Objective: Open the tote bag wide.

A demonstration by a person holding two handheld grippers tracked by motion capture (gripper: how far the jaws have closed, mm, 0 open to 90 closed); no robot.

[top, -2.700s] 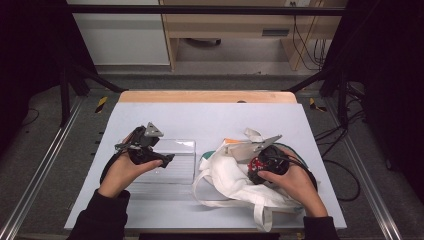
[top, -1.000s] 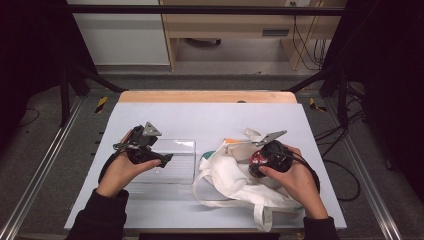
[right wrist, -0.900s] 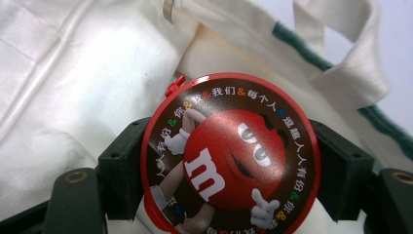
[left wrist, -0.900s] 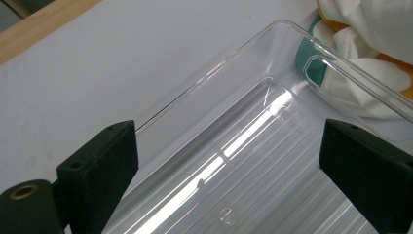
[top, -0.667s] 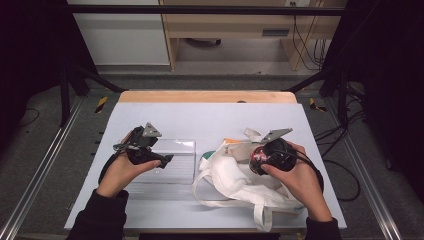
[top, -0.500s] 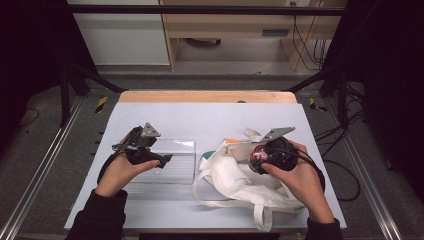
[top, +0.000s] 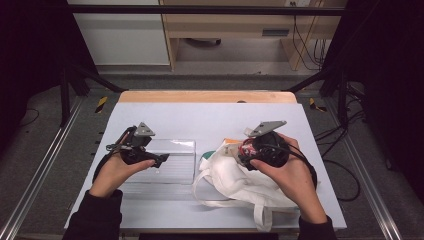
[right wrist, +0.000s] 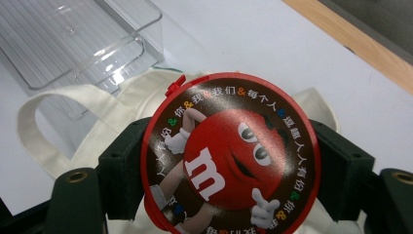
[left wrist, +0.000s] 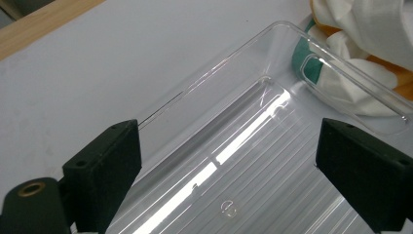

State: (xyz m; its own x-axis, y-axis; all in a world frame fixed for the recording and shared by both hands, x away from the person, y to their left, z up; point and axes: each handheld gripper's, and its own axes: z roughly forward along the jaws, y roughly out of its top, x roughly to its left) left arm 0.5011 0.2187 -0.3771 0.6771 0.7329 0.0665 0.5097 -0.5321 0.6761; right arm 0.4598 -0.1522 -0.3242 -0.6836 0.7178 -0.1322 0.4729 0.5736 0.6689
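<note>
Near the counter's right front edge, the right gripper (right wrist: pixel 229 161) clamps its fingers on a round red candy tin (right wrist: pixel 230 156) above the cloth bag (top: pixel 235 182). Left gripper (left wrist: pixel 234 175) fingers stand apart over the clear bin (top: pixel 165 162); lift clear of the handles, then lower flat.

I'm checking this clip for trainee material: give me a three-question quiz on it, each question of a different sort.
1. True or false: the right gripper is shut on the round red M&M's tin.
2. What lies under that tin? A. white tote bag B. blue towel C. cardboard box
3. Name the thing over which the left gripper hangs.

Key: 1 true. 2 A, the white tote bag. 3 the clear plastic tray; the fingers stand open.
</note>
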